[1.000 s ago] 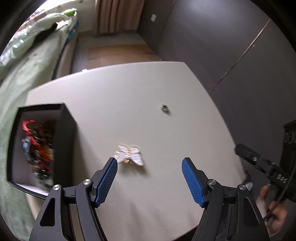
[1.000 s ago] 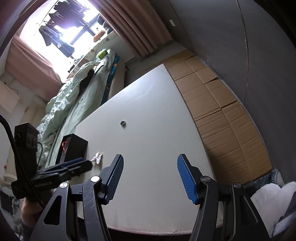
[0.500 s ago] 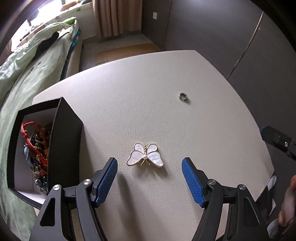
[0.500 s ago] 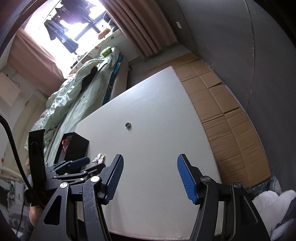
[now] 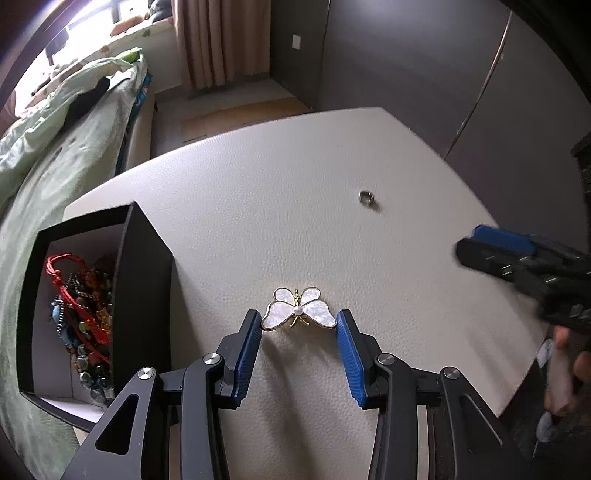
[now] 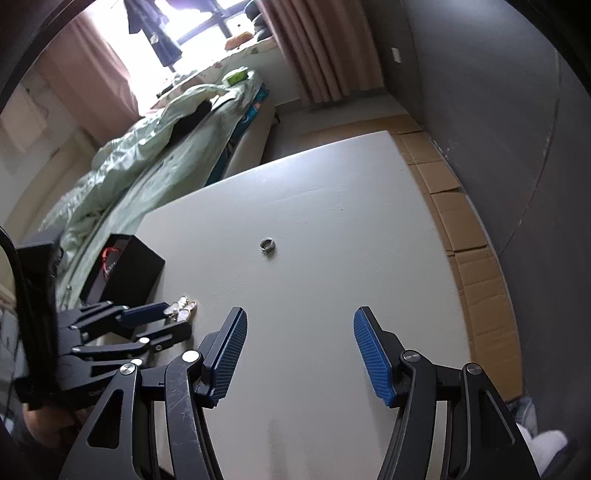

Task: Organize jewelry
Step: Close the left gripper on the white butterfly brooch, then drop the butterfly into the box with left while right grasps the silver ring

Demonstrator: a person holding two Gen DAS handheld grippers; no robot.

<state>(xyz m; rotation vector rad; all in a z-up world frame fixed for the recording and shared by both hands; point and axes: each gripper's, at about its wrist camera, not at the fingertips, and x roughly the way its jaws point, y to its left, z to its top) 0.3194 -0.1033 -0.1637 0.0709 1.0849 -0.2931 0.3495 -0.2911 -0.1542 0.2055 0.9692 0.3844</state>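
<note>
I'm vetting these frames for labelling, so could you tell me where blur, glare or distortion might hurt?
Left wrist view: butterfly brooch and ring are sharp; the right gripper at the edge is motion-blurred; the table edges bow. Right wrist view: the window is blown out, and the brooch is small and partly hidden.

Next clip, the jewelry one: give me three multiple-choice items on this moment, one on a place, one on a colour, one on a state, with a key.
1. Where is the butterfly brooch?
A. inside the black box
B. on the table between the left tool's fingertips
C. on the bed

2. What colour is the cord in the black box?
A. red
B. white
C. purple

3. How is the right tool?
A. shut on the ring
B. shut on nothing
C. open, holding nothing

Key: 1 B, the left tool brackets the brooch on the table. 2 A, a red cord lies on the beads. 3 C, its pads stand wide apart and the ring lies far ahead.
</note>
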